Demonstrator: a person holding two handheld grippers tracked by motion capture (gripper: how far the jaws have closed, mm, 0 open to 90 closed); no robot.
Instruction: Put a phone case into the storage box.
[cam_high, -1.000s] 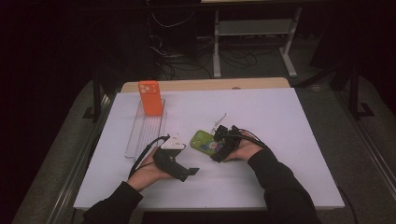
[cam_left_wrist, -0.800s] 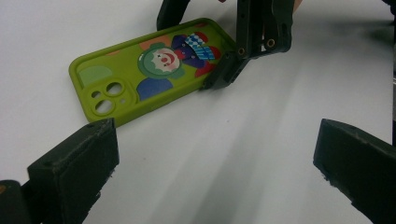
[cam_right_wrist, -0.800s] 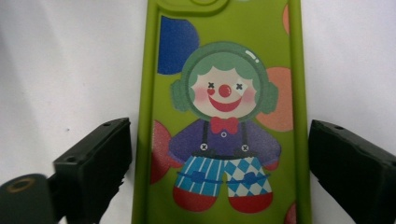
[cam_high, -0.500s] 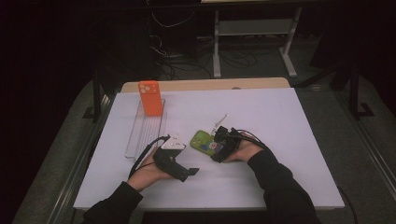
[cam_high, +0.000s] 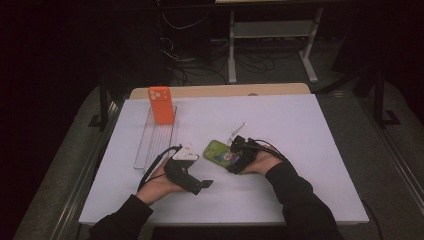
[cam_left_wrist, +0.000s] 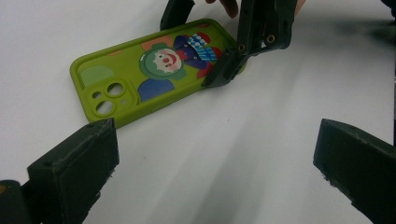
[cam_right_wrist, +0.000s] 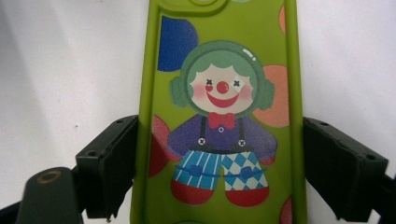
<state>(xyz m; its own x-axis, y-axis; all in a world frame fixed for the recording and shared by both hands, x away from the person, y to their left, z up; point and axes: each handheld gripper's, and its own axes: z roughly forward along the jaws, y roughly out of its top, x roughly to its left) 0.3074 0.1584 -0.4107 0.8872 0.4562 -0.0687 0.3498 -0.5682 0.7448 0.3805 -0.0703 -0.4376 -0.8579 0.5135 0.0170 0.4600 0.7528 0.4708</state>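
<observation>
A green phone case (cam_high: 216, 151) with a clown picture lies flat on the white table (cam_high: 300, 130). My right gripper (cam_high: 234, 159) reaches over its near end with one jaw on each long side. In the right gripper view the case (cam_right_wrist: 219, 56) runs between the two black jaws, which have just been closing and now meet both of its edges. My left gripper (cam_high: 202, 186) rests on the table just left of the case, with its tips toward it. The left gripper view shows those jaws wide open with nothing between them, and beyond them the case (cam_left_wrist: 121, 79) and the right gripper (cam_left_wrist: 198, 44).
An orange phone case (cam_high: 161, 105) stands upright at the far end of a clear slotted rack (cam_high: 152, 145) on the table's left. A small pale stand (cam_high: 238, 132) sits just behind the green case. Dark floor, cables and a metal frame lie beyond the table.
</observation>
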